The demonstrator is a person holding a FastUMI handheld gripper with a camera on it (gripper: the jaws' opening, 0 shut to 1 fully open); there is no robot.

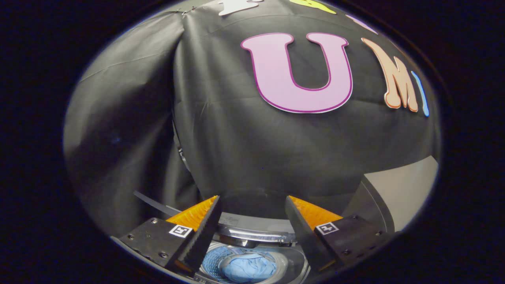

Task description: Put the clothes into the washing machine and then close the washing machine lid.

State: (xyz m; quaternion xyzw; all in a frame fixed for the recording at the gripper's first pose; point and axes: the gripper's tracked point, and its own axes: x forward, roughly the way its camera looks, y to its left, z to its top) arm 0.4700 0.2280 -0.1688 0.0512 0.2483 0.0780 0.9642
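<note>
My gripper (252, 201) is open, held above the washing machine, with nothing between its fingers. Below and between the fingers I see the round drum opening (213, 262) of the washing machine. A light blue garment (248, 268) lies bunched inside the drum. The shiny rim (256, 234) at the back of the opening runs just beneath the fingertips. A pale panel with a dark edge (398, 189), which looks like the raised lid, stands to the right of the right finger.
The booth's black cloth wall (244, 150) hangs close behind the machine and folds at a corner on the left. A thin dark strip (154, 203) slants beyond the left finger.
</note>
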